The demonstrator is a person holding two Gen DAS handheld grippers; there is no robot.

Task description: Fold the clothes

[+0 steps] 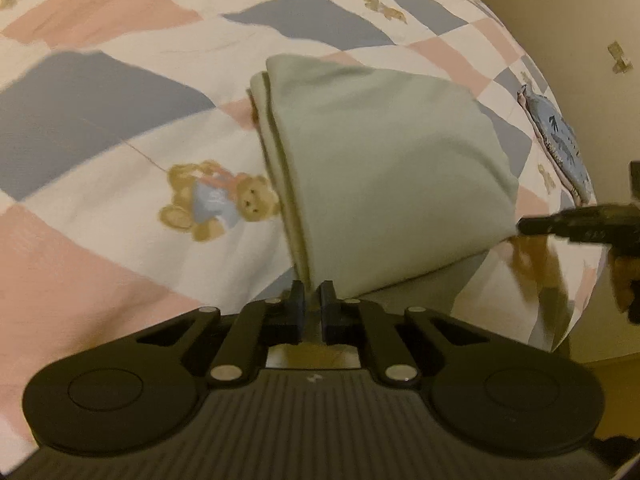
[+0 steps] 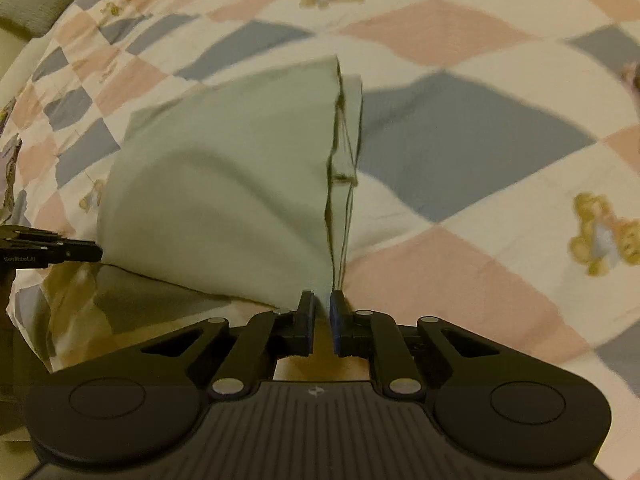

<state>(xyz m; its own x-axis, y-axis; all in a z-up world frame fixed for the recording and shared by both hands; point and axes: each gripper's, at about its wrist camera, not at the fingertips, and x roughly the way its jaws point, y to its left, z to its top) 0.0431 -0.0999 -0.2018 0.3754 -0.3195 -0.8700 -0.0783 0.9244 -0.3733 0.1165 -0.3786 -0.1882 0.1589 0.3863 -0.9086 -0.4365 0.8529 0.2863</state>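
Spread beneath us is a quilted bedspread of pink, blue and white checks with teddy bears (image 1: 120, 128). Our left gripper (image 1: 313, 294) pinches the near left corner of the pale green folded cloth (image 1: 380, 168), and our right gripper (image 2: 320, 300) pinches its near right corner. We judge several folds done, layered edges showing; one last fold or laying it flat seems left.

A bed covered by a quilt (image 1: 100, 92) of pink, blue and white diamonds printed with teddy bears. A patterned blue pillow (image 1: 560, 136) lies at its edge. Beyond, a plain beige wall (image 1: 560, 12) under dim, warm light.
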